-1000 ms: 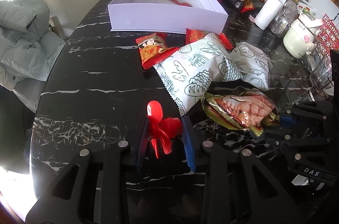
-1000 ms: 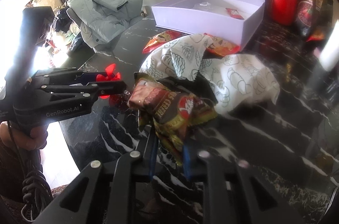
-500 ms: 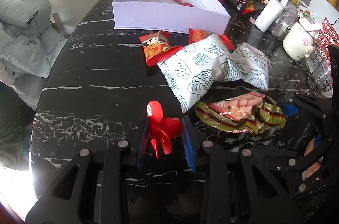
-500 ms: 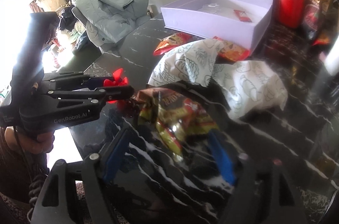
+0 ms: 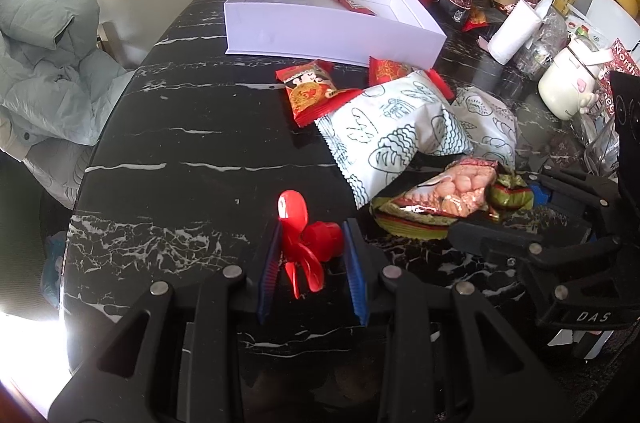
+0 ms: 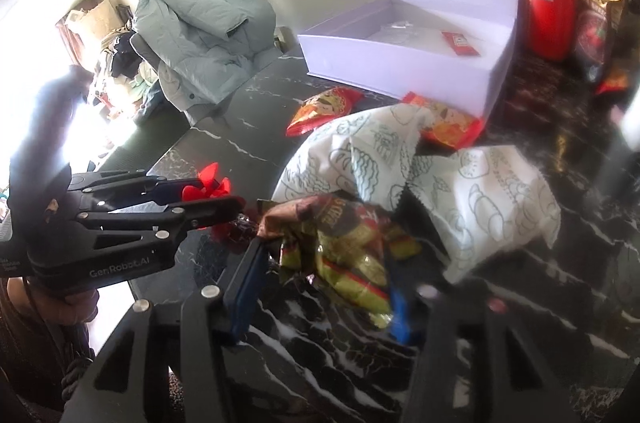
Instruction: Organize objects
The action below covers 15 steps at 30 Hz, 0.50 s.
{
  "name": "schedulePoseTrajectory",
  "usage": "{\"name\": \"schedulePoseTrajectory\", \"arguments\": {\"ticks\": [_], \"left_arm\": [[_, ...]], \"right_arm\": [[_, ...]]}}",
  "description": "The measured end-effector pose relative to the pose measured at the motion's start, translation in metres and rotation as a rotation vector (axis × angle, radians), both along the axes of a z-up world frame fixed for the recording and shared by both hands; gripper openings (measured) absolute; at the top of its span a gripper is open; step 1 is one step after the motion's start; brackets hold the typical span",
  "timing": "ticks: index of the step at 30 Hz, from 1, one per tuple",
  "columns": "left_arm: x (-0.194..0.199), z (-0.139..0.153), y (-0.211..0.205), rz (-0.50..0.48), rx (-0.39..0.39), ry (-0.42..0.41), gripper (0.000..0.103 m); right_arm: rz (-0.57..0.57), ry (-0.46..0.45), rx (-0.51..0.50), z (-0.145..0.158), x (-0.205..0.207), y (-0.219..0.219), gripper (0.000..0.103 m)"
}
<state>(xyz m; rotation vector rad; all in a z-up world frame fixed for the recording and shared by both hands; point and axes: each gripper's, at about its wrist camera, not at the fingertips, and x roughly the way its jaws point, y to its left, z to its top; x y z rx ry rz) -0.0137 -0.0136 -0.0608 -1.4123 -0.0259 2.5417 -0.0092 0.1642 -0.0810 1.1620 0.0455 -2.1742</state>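
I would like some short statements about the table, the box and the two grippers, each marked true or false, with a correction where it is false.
1. The left gripper holds a small red propeller toy. True.
2. The white box is closed. False: its lid stands open, with a small red packet inside.
3. A crumpled snack bag lies between the right gripper's closing jaws. True.
4. The table is pale wood. False: it is black marble with white veins.
5. A grey-green padded jacket lies inside the box. False: it lies beside the table.

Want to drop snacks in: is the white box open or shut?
Open: the white box has its lid standing upright behind, and the interior shows a red packet.
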Motion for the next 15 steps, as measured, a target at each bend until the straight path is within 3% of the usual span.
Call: {"name": "schedulePoseTrajectory", "arguments": {"ticks": [15], "left_arm": [[0.010,0.017,0.013,-0.018,-0.026,0.018,0.029]], "right_arm": [[0.008,0.014,-0.018,0.013,0.017,0.015,0.046]]}}
